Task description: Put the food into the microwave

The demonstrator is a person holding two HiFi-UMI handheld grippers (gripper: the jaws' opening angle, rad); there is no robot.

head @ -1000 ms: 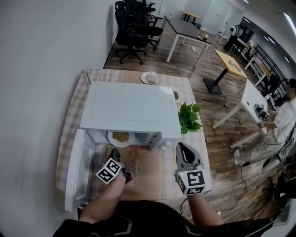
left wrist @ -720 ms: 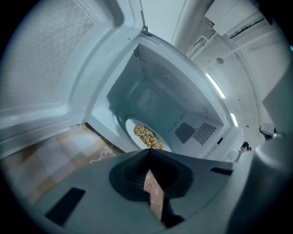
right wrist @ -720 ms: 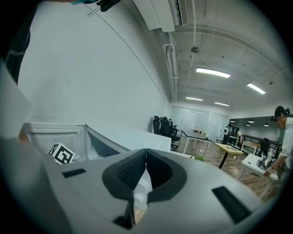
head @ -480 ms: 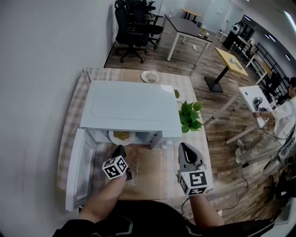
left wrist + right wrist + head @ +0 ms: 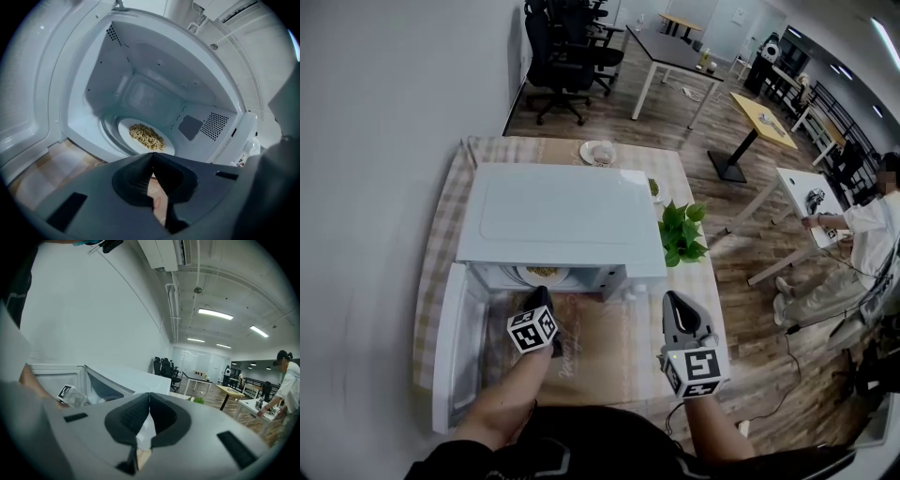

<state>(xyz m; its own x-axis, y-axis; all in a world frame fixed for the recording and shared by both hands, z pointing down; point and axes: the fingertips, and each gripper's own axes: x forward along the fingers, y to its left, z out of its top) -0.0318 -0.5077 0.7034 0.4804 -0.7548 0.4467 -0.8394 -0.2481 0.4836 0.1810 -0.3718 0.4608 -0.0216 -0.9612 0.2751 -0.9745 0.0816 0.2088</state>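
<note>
Our left gripper [image 5: 152, 155] is pressed together and empty before the microwave [image 5: 140, 93], and the right gripper [image 5: 149, 394] is likewise. The food [image 5: 146, 137] sits inside on its plate [image 5: 123, 130]. With the door [image 5: 28, 117] open, a careless swing could jolt the microwave.

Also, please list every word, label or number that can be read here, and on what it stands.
None can be read.
The left gripper and the right gripper carry only black-and-white square patterns, no letters.
The microwave shows no legible label or brand.
</note>
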